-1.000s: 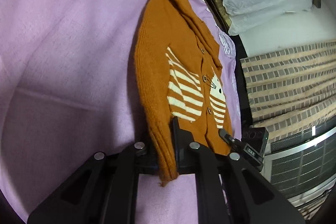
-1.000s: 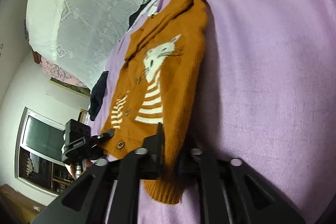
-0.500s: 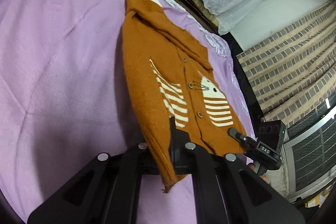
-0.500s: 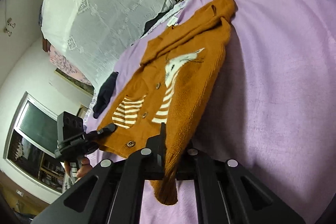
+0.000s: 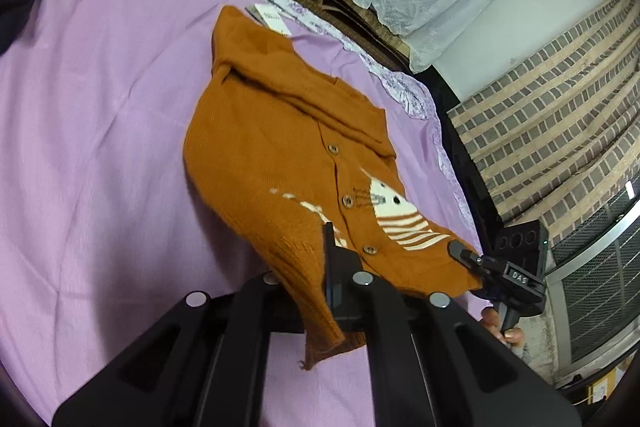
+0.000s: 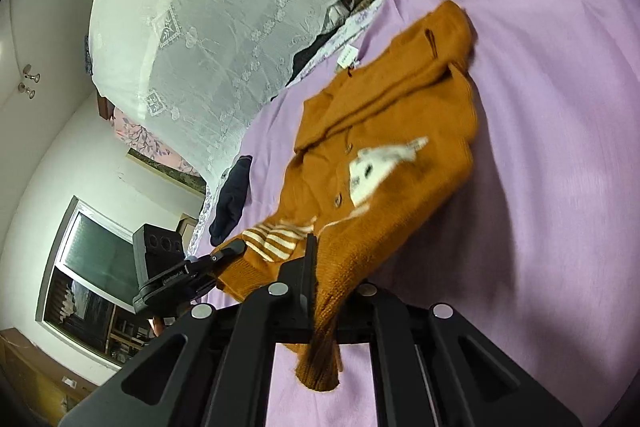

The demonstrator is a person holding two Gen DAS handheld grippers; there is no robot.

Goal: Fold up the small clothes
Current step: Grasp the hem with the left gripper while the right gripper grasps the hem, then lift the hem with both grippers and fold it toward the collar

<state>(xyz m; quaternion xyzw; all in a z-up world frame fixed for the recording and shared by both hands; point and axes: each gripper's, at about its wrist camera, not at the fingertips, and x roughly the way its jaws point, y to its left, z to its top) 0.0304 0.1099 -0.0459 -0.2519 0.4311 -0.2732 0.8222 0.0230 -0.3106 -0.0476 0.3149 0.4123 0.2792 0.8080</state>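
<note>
orange knit cardigan (image 5: 280,155), buttoned front facing up, white cat motif and cream stripes across the chest; hem end lifted, one bottom corner pinched between the left fingers (image 5: 334,267), the other between the right fingers (image 6: 308,267); collar and folded sleeve end lie ahead of the fingers on the purple bed sheet (image 5: 100,107); white tag at the neck

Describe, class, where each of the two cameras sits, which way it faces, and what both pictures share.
Left wrist: rides the left gripper, looking along its fingers over the orange cardigan on the purple bedsheet; the right gripper and a hand show at right.
Right wrist: rides the right gripper, facing the same cardigan; the left gripper shows at left.
Shared: cardigan, bedsheet, white lace cloth, both hem corners clamped.
</note>
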